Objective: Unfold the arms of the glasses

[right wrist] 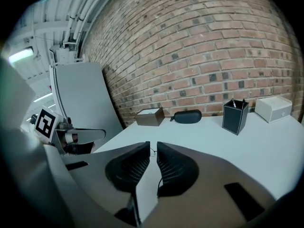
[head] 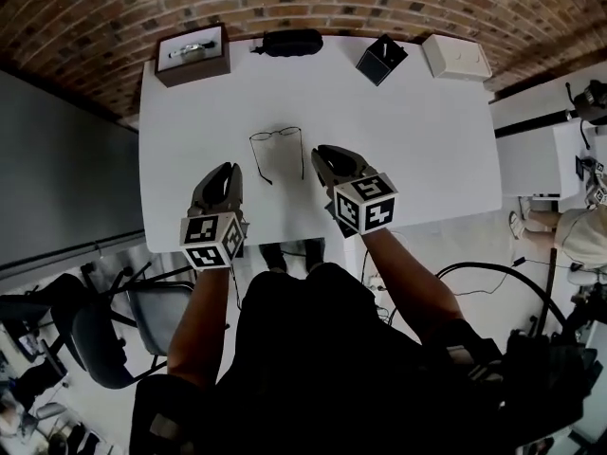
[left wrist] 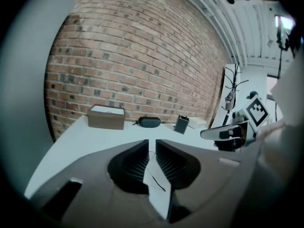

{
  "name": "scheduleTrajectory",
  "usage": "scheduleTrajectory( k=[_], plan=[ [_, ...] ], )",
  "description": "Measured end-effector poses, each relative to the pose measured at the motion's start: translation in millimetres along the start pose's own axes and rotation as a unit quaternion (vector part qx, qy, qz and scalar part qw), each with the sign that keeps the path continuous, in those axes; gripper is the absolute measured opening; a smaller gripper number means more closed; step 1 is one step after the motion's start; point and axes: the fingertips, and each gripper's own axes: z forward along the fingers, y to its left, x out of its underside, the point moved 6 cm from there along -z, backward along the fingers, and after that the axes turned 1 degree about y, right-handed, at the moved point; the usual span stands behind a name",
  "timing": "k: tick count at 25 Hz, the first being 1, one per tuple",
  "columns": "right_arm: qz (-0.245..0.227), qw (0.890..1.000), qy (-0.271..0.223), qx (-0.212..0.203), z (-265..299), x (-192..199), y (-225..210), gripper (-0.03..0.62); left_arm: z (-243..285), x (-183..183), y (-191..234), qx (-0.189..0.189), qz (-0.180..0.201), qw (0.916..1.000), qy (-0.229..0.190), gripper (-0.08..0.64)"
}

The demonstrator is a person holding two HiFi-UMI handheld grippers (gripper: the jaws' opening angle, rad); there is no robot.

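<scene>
Thin wire-rimmed glasses (head: 277, 150) lie on the white table (head: 427, 150), lenses toward the wall, both arms stretched out toward me. My left gripper (head: 229, 167) hovers above the table just left of the glasses' near end. My right gripper (head: 317, 150) hovers just right of them. Neither touches the glasses. In the left gripper view the jaws (left wrist: 152, 144) stand a narrow slit apart, with only a glasses arm (left wrist: 155, 180) showing on the table far below. The right gripper (right wrist: 152, 146) also shows a thin gap with nothing held.
Along the far table edge by the brick wall stand a brown box (head: 193, 53) with a watch, a black glasses case (head: 289, 42), a black pen holder (head: 381, 60) and a white box (head: 456, 56). A chair (head: 95, 339) stands at my lower left.
</scene>
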Motion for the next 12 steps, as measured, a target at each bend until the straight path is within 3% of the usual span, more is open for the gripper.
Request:
scheduleTrajectory(
  k=[2, 7, 12],
  plan=[
    [0.006, 1.0, -0.016, -0.002, -8.3, -7.0, 5.5, 0.037, -11.8, -6.8, -0.5, -0.022, 0.004, 0.9996, -0.017, 0.025],
    [-0.015, 0.999, -0.036, -0.018, -26.9, -23.6, 20.6, 0.025, -34.4, -22.0, -18.8, 0.012, -0.018, 0.9991, -0.037, 0.011],
    [-0.047, 0.997, -0.056, -0.017, -48.1, -40.1, 30.8, 0.015, -57.0, -30.1, -32.8, 0.017, -0.02, 0.9987, -0.044, 0.011]
  ],
)
